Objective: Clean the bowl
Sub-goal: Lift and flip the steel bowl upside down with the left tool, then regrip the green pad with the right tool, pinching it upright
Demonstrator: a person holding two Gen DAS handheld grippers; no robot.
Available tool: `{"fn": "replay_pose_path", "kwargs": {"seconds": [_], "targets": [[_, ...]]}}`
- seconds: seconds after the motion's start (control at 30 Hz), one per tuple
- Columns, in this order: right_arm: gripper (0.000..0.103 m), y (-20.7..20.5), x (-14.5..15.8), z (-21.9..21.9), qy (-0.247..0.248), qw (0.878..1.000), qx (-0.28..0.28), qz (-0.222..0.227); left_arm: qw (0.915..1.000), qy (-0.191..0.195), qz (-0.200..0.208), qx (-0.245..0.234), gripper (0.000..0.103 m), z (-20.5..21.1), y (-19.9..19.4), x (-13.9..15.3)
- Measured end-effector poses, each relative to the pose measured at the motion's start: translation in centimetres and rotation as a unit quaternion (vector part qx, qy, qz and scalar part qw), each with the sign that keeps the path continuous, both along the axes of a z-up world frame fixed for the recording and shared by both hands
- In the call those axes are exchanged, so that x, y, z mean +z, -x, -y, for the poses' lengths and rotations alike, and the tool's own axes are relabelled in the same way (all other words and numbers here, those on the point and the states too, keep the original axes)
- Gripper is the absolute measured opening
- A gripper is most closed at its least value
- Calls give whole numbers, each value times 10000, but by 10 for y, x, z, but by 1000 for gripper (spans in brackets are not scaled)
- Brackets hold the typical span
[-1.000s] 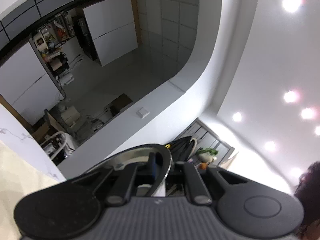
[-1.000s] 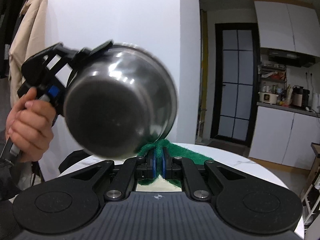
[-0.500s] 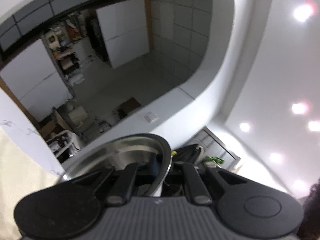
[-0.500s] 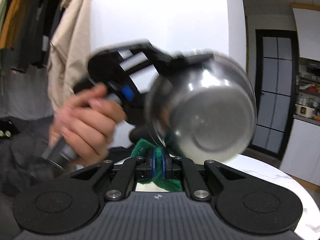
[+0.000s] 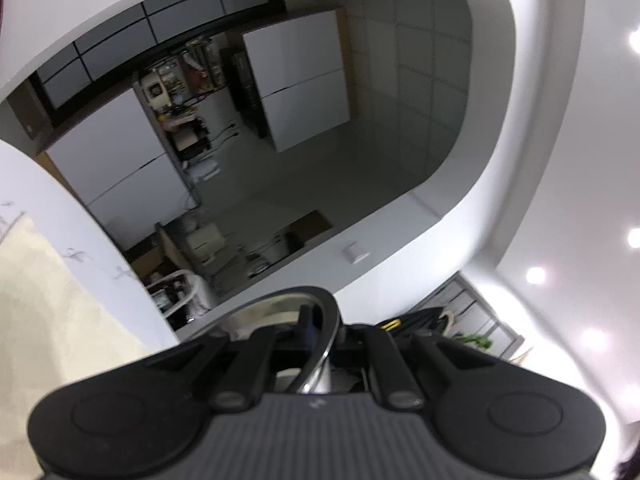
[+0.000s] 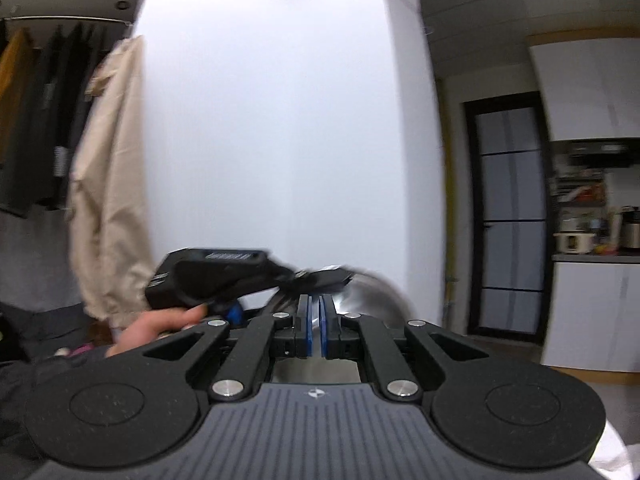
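My left gripper point(image 5: 323, 330) is shut on the rim of the steel bowl point(image 5: 280, 304), held up with the camera tilted toward the ceiling. In the right wrist view the bowl point(image 6: 368, 292) shows blurred just beyond my fingers, with the left gripper point(image 6: 320, 278) and the hand point(image 6: 160, 322) that holds it at lower left. My right gripper point(image 6: 315, 320) has its blue pads nearly together with a thin gap. No green sponge shows between them.
A white wall point(image 6: 264, 140) stands ahead, clothes point(image 6: 108, 184) hang at left, a dark door point(image 6: 508, 220) and kitchen counter point(image 6: 592, 256) are at right. A white table edge point(image 5: 60, 280) shows in the left wrist view.
The bowl has dropped lower in the right wrist view and sits behind the right fingers. The green sponge seen in the right gripper earlier is no longer visible. The left camera has swung.
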State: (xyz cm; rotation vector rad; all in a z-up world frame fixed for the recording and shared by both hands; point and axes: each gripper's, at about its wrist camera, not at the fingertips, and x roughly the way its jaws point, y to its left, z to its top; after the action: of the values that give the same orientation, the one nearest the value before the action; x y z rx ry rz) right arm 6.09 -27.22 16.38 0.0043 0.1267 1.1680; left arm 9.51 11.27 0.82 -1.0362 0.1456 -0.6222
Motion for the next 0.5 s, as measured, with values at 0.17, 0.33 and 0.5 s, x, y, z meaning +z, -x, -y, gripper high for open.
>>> {"fn": "replay_pose_path", "kwargs": {"seconds": [0.17, 0.33, 0.5], "targets": [[6, -13, -12, -11, 841, 9946, -299, -524, 9998, -187, -17, 84, 7, -3, 2, 2], [11, -22, -25, -18, 1432, 9834, -170, -1100, 9996, -177, -55, 198, 7, -9, 3, 2], [35, -19, -35, -30, 1882, 9743, -13, -1238, 9994, -259, -25, 212, 7, -10, 6, 4]]}}
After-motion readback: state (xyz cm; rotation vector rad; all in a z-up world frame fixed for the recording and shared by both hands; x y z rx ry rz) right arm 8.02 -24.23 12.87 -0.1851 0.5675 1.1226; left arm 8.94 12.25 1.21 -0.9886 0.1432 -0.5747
